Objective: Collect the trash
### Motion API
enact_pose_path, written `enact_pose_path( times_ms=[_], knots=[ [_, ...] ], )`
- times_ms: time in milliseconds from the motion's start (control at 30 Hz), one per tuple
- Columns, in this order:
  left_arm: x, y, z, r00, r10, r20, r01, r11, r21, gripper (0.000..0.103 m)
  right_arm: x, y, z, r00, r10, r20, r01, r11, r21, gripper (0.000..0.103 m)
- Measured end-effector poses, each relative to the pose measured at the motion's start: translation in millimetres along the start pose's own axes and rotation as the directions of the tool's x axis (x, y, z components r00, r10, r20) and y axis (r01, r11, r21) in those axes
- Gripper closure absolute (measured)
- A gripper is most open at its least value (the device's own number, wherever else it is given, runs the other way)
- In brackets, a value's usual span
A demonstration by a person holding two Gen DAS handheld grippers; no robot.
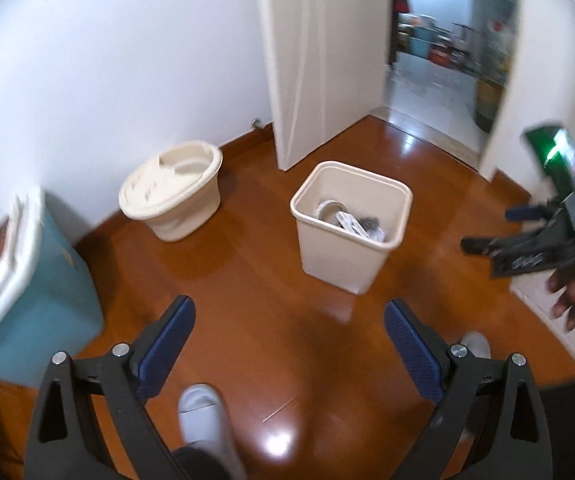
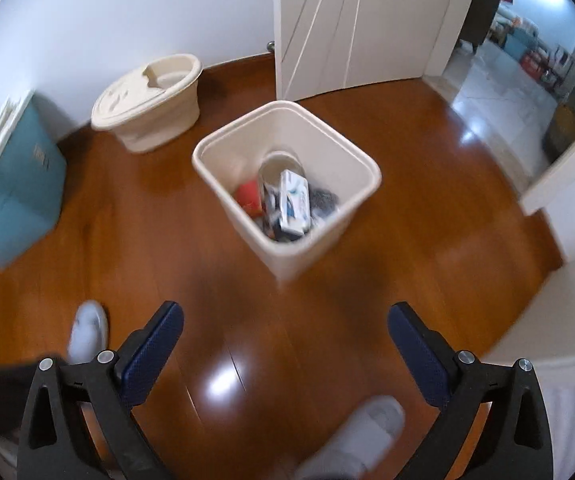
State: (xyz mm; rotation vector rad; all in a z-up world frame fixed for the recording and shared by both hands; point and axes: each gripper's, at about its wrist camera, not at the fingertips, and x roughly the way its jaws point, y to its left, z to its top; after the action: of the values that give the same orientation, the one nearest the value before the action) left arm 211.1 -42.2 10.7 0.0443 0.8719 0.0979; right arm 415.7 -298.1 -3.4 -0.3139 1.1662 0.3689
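A cream square trash bin (image 1: 319,196) (image 2: 215,160) stands on the wooden floor. It holds several pieces of trash: a white box (image 2: 294,200), a red item (image 2: 247,196) and a roll or cup (image 1: 329,210). My left gripper (image 1: 289,328) is open and empty, above the floor before the bin. My right gripper (image 2: 286,332) is open and empty, higher and closer over the bin. The right gripper also shows at the right edge of the left wrist view (image 1: 499,228), held by a hand.
A cream round lidded bucket (image 1: 173,196) (image 2: 147,100) stands by the wall. A teal box (image 1: 43,300) (image 2: 11,196) is at left. A white open door (image 1: 307,60) (image 2: 351,24) leads to another room. My slippers (image 1: 203,420) (image 2: 363,436) are below.
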Motion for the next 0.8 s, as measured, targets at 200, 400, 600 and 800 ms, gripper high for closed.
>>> enact_pose_path(
  times_ms=[200, 400, 600, 800],
  knots=[
    [-78, -8, -56, 0.999, -0.012, 0.033, 0.010, 0.999, 0.052, 0.006, -139, 13, -104, 0.966, 0.142, 0.216, -0.160, 0.985, 0.065, 0.000],
    [-110, -14, -116, 0.997, -0.080, 0.017, 0.080, 0.997, 0.007, 0.006, -205, 42, -219, 0.918, 0.186, 0.350, -0.226, 0.971, 0.079, 0.000],
    [-126, -15, -136, 0.995, -0.093, 0.030, 0.092, 0.995, 0.027, 0.006, -232, 76, -278, 0.900, 0.209, 0.383, -0.236, 0.972, 0.022, 0.000],
    [-126, -3, -145, 0.994, -0.100, 0.040, 0.101, 0.995, -0.015, 0.006, -226, 78, -293, 0.900, 0.227, 0.372, -0.268, 0.961, 0.062, 0.000]
  ],
)
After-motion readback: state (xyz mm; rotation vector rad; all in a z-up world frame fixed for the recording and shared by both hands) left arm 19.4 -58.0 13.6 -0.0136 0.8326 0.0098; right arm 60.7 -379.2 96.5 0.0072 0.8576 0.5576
